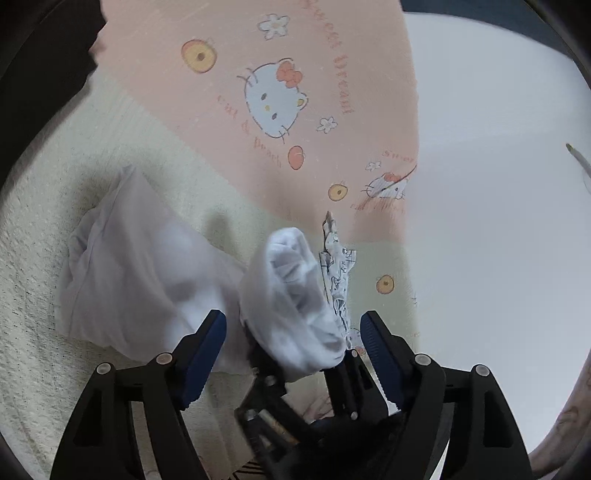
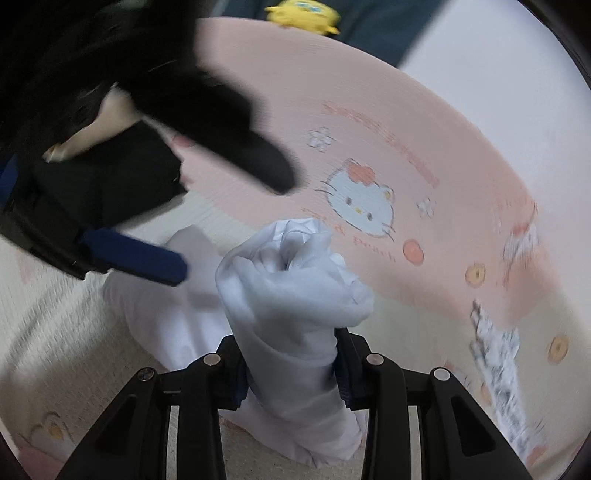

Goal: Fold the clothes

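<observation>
A thin white garment [image 1: 129, 266] lies partly spread on the bed, with one end gathered into a bunch [image 1: 291, 295]. My right gripper [image 2: 290, 369] is shut on that bunch [image 2: 291, 288], which stands up out of its jaws. In the left wrist view, the right gripper [image 1: 306, 373] comes in from below. My left gripper [image 1: 293, 350] is open, its blue pads [image 1: 207, 354] standing to either side of the bunch and apart from it. From the right wrist camera, one left blue pad [image 2: 136, 254] shows at the left, with a hand and a black sleeve [image 2: 207, 122] behind it.
The bed has a pink cover with cat and peach prints [image 1: 258, 55] and a cream textured part [image 1: 55, 221]. A small printed cloth [image 1: 338, 266] lies just right of the bunch. A white surface [image 1: 498, 184] is at the right. A yellow plush toy [image 2: 303, 14] sits at the far edge.
</observation>
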The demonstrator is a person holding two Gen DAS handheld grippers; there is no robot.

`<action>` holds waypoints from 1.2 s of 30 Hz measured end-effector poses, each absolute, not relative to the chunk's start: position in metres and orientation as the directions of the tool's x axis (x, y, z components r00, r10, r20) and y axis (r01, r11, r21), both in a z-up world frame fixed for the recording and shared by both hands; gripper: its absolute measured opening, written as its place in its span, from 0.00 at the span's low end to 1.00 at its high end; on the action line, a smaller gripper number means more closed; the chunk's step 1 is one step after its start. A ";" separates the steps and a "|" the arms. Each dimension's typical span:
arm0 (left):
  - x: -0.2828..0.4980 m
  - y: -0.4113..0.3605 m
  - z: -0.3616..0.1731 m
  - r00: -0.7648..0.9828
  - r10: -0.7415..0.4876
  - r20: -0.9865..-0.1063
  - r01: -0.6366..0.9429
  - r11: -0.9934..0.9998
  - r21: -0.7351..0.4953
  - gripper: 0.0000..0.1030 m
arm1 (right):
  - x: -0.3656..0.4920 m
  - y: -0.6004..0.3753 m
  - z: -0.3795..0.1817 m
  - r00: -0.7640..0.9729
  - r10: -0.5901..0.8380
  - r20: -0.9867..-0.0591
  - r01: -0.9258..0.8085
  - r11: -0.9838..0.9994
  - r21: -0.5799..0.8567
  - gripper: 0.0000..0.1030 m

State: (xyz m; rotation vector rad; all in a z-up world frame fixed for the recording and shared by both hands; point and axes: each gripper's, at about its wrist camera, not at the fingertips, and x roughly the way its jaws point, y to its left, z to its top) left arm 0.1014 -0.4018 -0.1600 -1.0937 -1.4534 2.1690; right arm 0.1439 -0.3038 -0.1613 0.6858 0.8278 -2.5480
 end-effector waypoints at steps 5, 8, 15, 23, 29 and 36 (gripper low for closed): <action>0.084 -0.388 -0.172 -0.568 0.664 -0.486 0.166 -0.485 -0.858 0.72 | 0.152 -0.320 -0.181 -0.818 -0.175 -0.548 0.503 -0.679 -0.534 0.37; 0.074 -0.375 -0.178 -0.515 0.667 -0.538 0.183 -0.528 -0.830 0.72 | 0.154 -0.321 -0.186 -0.811 -0.169 -0.560 0.515 -0.661 -0.546 0.41; 0.072 -0.381 -0.195 -0.528 0.639 -0.560 0.267 -0.501 -0.823 0.39 | 0.156 -0.311 -0.185 -0.765 -0.152 -0.626 0.558 -0.643 -0.525 0.57; 0.078 -0.372 -0.188 -0.524 0.609 -0.596 0.239 -0.567 -0.789 0.39 | 0.147 -0.253 -0.162 -0.616 -0.192 -0.764 0.600 -0.743 -0.297 0.63; 0.079 -0.370 -0.186 -0.514 0.570 -0.641 0.238 -0.624 -0.745 0.39 | 0.149 -0.214 -0.159 -0.601 -0.168 -0.781 0.568 -0.777 -0.270 0.65; 0.085 -0.369 -0.187 -0.516 0.553 -0.654 0.239 -0.641 -0.730 0.39 | 0.104 -0.161 -0.155 -0.546 -0.201 -0.813 0.464 -0.881 -0.094 0.65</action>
